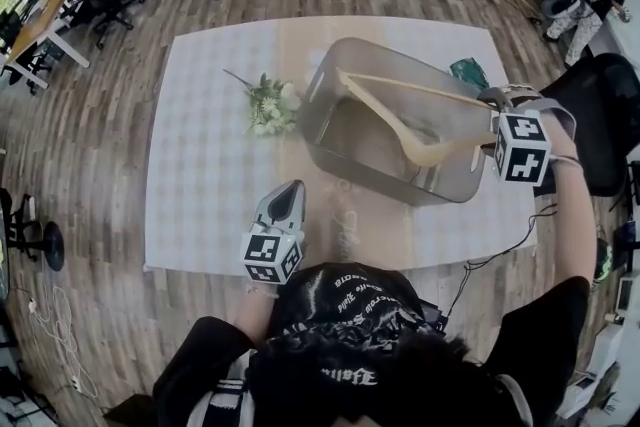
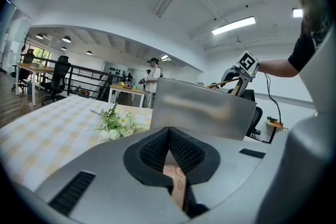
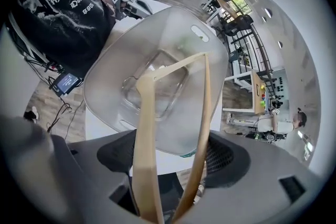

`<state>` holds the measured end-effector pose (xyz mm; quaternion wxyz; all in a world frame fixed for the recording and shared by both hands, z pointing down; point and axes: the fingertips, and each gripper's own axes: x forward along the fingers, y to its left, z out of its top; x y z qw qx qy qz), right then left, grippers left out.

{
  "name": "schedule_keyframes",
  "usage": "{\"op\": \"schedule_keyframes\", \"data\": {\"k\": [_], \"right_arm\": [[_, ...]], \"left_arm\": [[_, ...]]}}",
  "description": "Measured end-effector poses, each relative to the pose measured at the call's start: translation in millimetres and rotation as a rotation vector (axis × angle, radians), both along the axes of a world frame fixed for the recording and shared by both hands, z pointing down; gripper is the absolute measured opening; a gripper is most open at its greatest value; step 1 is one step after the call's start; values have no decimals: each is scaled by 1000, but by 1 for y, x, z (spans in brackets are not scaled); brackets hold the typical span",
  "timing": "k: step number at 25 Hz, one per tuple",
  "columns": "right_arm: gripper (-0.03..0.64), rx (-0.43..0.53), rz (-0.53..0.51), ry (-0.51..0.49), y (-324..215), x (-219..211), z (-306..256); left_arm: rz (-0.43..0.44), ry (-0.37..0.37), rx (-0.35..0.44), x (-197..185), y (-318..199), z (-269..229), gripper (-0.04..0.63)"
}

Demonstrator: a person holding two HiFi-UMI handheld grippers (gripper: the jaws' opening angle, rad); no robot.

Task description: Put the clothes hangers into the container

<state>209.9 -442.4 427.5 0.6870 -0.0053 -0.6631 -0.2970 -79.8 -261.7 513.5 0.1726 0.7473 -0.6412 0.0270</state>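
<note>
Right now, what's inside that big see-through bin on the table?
In the bin, only one wooden hanger shows, reaching in from the right gripper, which grips one end. Its hook hangs above the floor. The hazy near wall blurs the front corner.

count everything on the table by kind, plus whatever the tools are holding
wooden hanger: 1, gripped in the right tool over the container
container: 1
flower bunch: 1
teal item behind the container, kind unclear: 1
total: 4
</note>
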Motion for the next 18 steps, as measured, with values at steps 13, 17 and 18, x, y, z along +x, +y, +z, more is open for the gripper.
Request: {"op": "schedule_keyframes", "data": {"k": [13,17,18], "right_arm": [[382,-39,-72,127,-13,-17,13],[382,-63,-104,175,-12,-23,26],[382,-72,-112,184,-11,-24,29]], "left_arm": [[-17,-2,-14,-3,-2,5,20],[-20,1,-17,-2,-2,5,20],[-20,2,-18,-2,-2,5,20]]}}
